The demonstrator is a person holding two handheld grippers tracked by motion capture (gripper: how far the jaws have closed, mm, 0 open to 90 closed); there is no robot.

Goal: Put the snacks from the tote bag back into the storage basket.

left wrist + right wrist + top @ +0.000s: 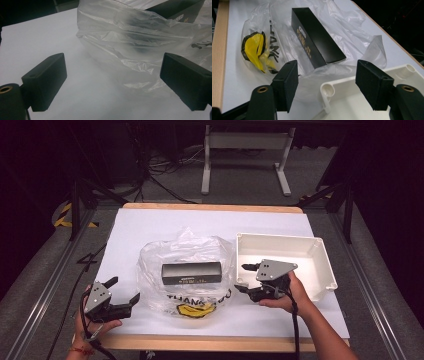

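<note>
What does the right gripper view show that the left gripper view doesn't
Right gripper view alone: a corner of the white plastic bin, the yellow print on the bag, the table's wooden edge, and the right tongs, open and empty. Left gripper view alone: the left tongs, open and empty. Both: the clear crinkled plastic bag, the long black box and white table cover.
</note>
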